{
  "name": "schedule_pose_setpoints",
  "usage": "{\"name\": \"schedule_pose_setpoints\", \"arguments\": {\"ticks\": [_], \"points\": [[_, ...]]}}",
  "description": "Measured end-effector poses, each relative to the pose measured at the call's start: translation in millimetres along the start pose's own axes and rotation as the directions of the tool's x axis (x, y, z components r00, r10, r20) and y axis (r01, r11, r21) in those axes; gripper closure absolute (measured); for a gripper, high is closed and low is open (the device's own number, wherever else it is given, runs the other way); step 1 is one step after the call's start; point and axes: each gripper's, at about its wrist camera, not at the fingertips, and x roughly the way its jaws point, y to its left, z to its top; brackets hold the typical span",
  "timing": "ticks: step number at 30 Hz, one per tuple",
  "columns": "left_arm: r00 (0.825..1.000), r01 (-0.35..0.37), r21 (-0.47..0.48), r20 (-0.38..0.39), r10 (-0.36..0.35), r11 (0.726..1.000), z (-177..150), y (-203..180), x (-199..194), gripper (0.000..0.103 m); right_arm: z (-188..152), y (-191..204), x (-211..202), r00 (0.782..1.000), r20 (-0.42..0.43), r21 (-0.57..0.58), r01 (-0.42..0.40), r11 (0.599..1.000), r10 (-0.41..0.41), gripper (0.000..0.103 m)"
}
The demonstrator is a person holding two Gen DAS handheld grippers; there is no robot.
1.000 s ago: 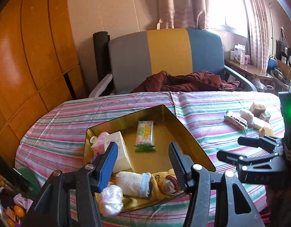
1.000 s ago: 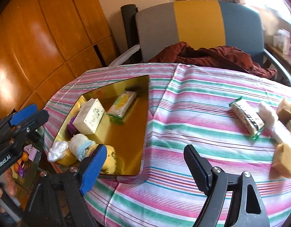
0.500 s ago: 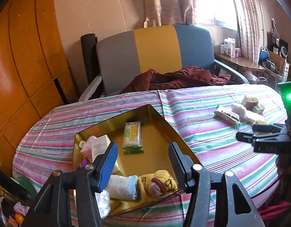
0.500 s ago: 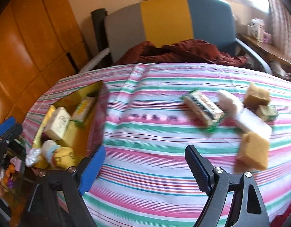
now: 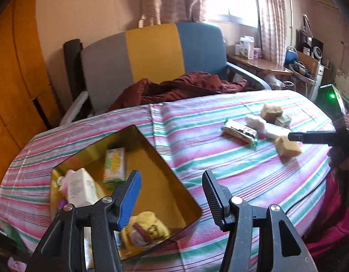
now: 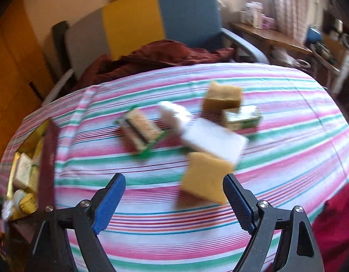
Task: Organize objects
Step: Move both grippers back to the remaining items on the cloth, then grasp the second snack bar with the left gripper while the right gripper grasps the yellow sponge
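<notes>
A gold tray [image 5: 149, 149] on the striped table holds a white box [image 5: 80, 190], a green-yellow packet [image 5: 115, 164], a yellow toy [image 5: 147, 229] and other small items. My left gripper [image 5: 171, 198] is open and empty, above the tray's near right edge. My right gripper [image 6: 174, 206] is open and empty, just short of a yellow sponge [image 6: 205, 178]. Beyond it lie a white block [image 6: 214, 141], a wrapped biscuit pack [image 6: 140, 129], a second sponge [image 6: 222, 96] and a small green box [image 6: 241, 116]. The right wrist view is blurred.
The striped tablecloth [image 5: 197, 122] covers a round table. A grey, yellow and blue chair [image 5: 151, 54] with a dark red cloth [image 5: 174, 88] stands behind it. Wooden panels are at the left. A cluttered side desk [image 5: 265, 65] is at the back right.
My right gripper has swung right from the tray to the loose items and now sits close to the near yellow sponge. My left gripper has drawn back and turned slightly right.
</notes>
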Motion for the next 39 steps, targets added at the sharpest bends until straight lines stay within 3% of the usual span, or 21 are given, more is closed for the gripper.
{"name": "schedule_pose_setpoints", "arguments": {"ticks": [6,13,19,28,31,39], "points": [[0.998,0.047,0.044,-0.038,-0.046,0.998,5.4,-24.5,12.2,0.046,3.6,-35.0,18.5,0.997,-0.034,0.029,0.065,0.998,-0.064,0.015],[0.986,0.134,0.050,-0.110,-0.128,0.990,19.7,-51.2,39.2,0.046,-2.7,-53.0,31.7,0.997,-0.064,0.076,0.048,0.996,-0.043,0.015],[0.961,0.198,-0.001,-0.199,-0.194,0.980,32.4,-72.2,78.1,0.046,-2.1,-56.5,29.7,0.997,-0.070,0.098,0.038,0.994,-0.031,0.013],[0.897,0.269,-0.161,-0.316,-0.308,0.950,60.1,-100.1,151.2,0.046,1.2,-59.4,24.1,0.997,-0.072,0.129,0.007,0.992,0.003,0.011],[0.877,0.268,-0.229,-0.343,-0.336,0.936,72.0,-108.7,180.2,0.046,1.9,-56.9,22.7,0.998,-0.067,0.127,-0.005,0.992,0.013,0.011],[0.854,0.217,-0.375,-0.374,-0.361,0.901,94.2,-117.6,238.7,0.046,2.6,-57.9,22.2,0.997,-0.065,0.128,-0.022,0.991,0.030,0.011]]}}
